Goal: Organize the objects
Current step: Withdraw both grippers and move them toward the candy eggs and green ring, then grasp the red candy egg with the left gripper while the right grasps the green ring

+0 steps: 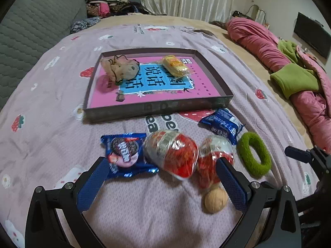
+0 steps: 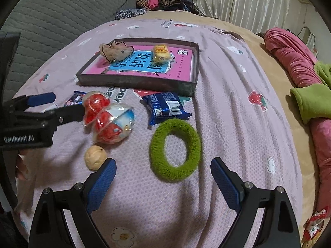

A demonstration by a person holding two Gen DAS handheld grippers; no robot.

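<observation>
Right, count them: two red egg-shaped packs (image 1: 171, 155), two blue biscuit packets (image 1: 124, 155), one walnut (image 1: 215, 200), one green ring (image 2: 175, 148) before the tray (image 1: 157, 108). Left gripper (image 1: 163, 173) and right gripper (image 2: 163, 173) gape wide, empty. Only the right view shows a fingertip (image 2: 20, 167).

Two close downward views, shared tray (image 1: 157, 108)
</observation>
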